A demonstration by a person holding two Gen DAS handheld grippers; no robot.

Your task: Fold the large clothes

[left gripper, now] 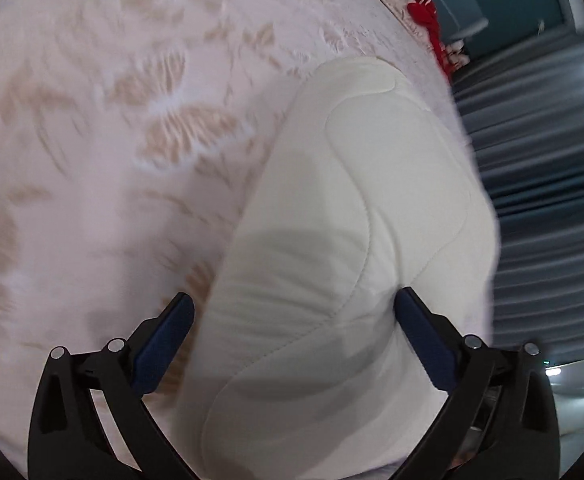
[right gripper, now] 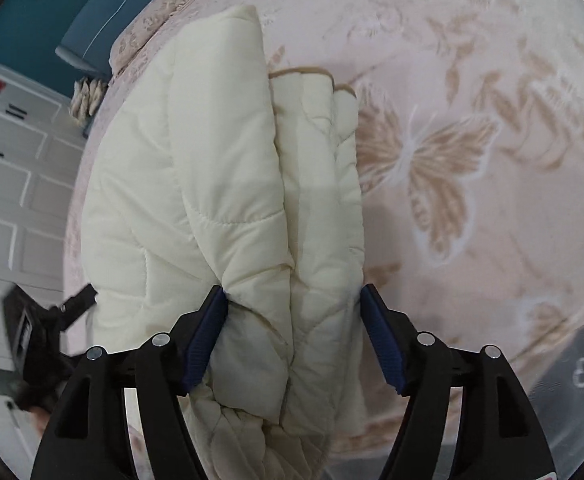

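- Two wrist views look down on one wide bed cover (right gripper: 492,80), pale pink with a raised pattern of tan butterflies and leaves; it fills most of each picture and serves as your work surface.
- Beyond the cover's far edge you see a teal wall (right gripper: 8,32), and in the right wrist view a white panelled cabinet (right gripper: 16,168) with dark handles and red labels.
- In the left wrist view a grey-blue ribbed surface (left gripper: 540,152) runs along the right side of the bed; what it is cannot be told.
- Your task's thing is a cream quilted garment (right gripper: 196,184), puffy, with stitched seams; it lies folded in thick lengthwise layers near the bed's edge, and tan piping shows along one layer's far end.
- Your left gripper (left gripper: 294,312) stands with its jaws wide apart; the garment (left gripper: 356,220) bulges up between the blue pads, and the left pad is clear of it while the right pad sits at the fabric's edge.
- Your right gripper (right gripper: 294,304) also stands parted, straddling the garment's near end; the left pad touches a fold and the right pad sits just beside the fabric without pressing it.
- A red tasselled thing (left gripper: 428,20) hangs at the far edge of the bed in the left wrist view, well apart from the garment.
- At the lower left of the right wrist view, the left gripper's black frame (right gripper: 40,328) shows, blurred, beside the bed's edge.
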